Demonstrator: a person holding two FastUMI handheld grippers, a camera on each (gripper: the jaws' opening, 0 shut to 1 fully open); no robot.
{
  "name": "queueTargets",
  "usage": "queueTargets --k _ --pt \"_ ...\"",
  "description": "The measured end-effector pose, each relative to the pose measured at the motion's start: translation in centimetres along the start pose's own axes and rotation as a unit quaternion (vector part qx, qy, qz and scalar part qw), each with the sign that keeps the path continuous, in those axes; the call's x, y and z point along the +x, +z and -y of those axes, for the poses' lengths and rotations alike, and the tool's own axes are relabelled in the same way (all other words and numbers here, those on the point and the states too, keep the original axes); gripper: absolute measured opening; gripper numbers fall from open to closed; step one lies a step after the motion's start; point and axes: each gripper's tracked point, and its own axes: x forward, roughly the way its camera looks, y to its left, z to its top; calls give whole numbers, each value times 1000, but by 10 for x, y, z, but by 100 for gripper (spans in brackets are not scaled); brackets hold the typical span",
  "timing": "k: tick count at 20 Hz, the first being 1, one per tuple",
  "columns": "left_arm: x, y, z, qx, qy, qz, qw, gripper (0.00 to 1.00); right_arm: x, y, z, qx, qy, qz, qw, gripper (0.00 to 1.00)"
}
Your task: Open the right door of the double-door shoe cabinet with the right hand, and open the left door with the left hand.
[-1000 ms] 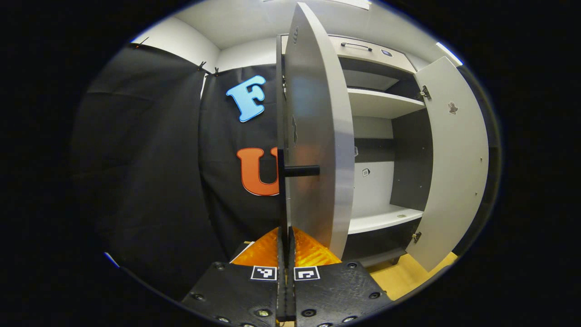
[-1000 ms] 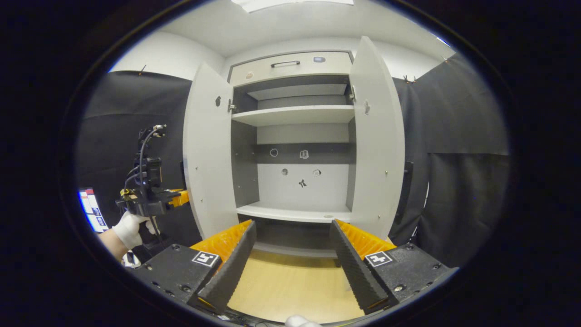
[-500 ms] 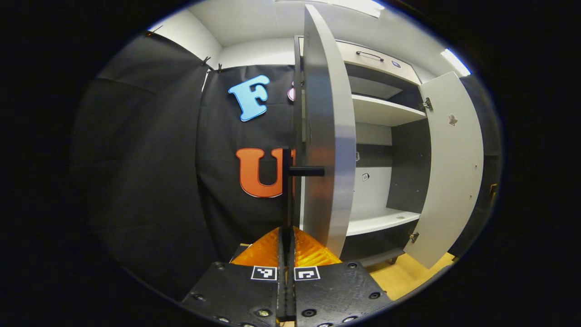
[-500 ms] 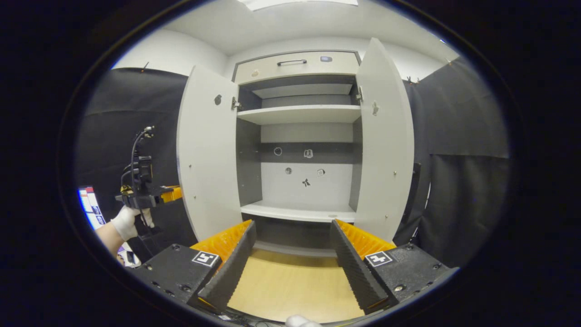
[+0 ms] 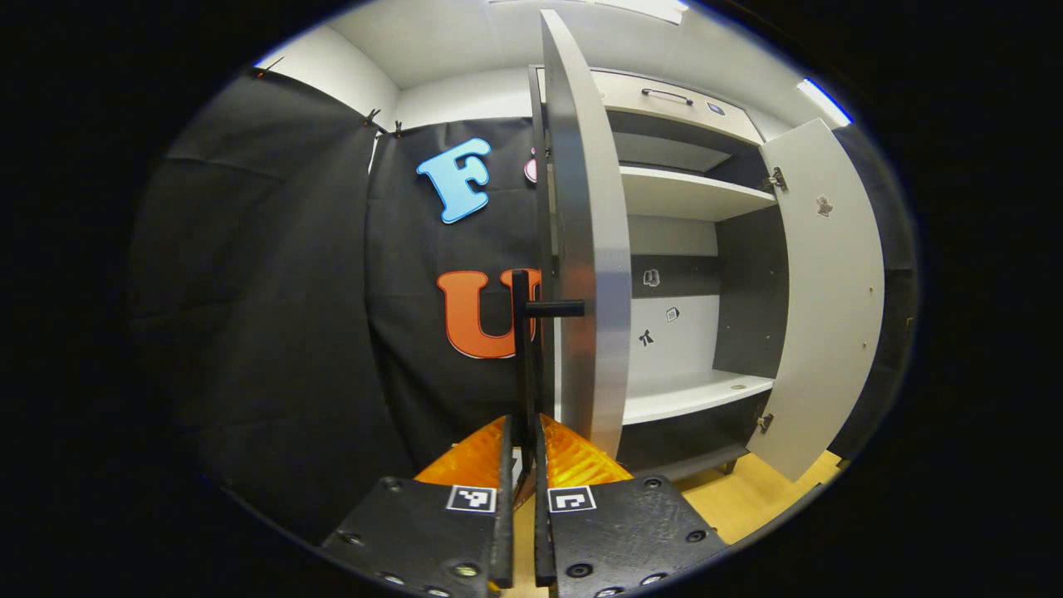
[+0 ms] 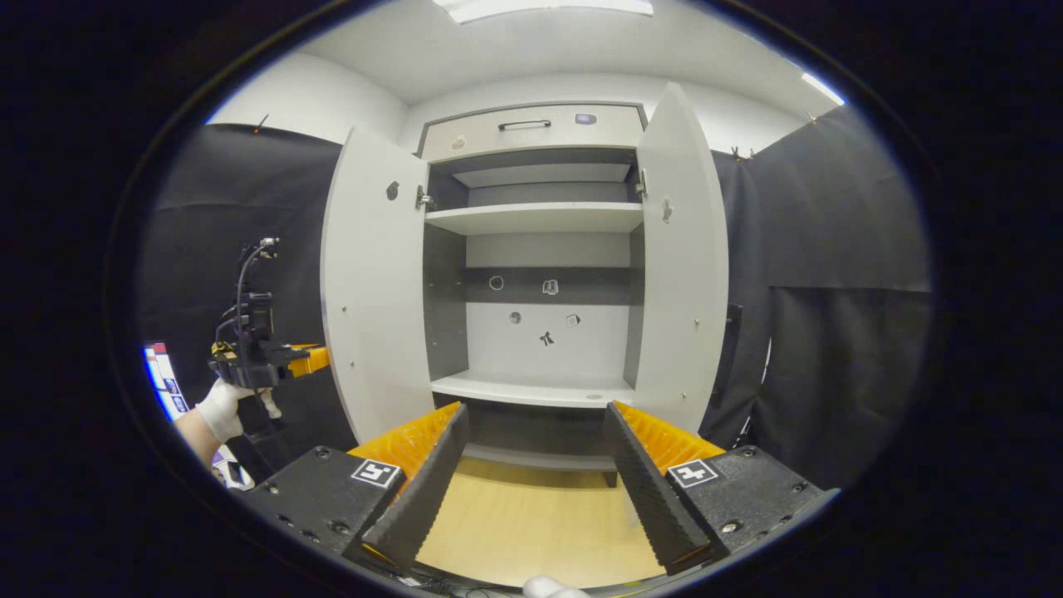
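The shoe cabinet (image 6: 536,218) stands with both doors swung out. In the left gripper view I see the left door (image 5: 585,249) edge-on, its dark bar handle (image 5: 521,357) running down between my left gripper's (image 5: 521,423) fingertips. Those fingers stand slightly apart, with a thin gap on each side of the handle. The right door (image 5: 830,299) hangs wide open beyond it. In the right gripper view my right gripper (image 6: 536,409) is open and holds nothing, facing the cabinet from a distance. The left door (image 6: 374,282) and right door (image 6: 685,274) frame the shelves. A gloved hand (image 6: 220,407) holds the left gripper (image 6: 307,359) behind the left door.
Bare shelves (image 5: 689,191) and a top drawer (image 6: 531,129) make up the cabinet. Black cloth walls (image 6: 830,274) close in on both sides. A wooden floor (image 6: 531,523) lies between my right gripper and the cabinet's base.
My left gripper's fingers, pressed on the handle before, have parted a little. The left door has swung slightly wider. The right gripper stays open and has barely shifted.
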Motion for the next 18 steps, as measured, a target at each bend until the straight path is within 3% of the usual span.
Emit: queueTargets --k 1,6,11,18 --pt "-4 -4 -7 1 10 -6 1000 13 -2 1 2 1 -2 2 1000 100" --pt "-35 -20 -24 -6 46 -26 999 98 -15 4 13 -1 -15 6 1000 100" --pt "-81 -23 -19 0 66 -27 997 98 -22 7 22 2 -20 6 1000 100" --pt "-139 5 42 2 54 -16 998 97 -29 19 44 7 -10 18 1000 100"
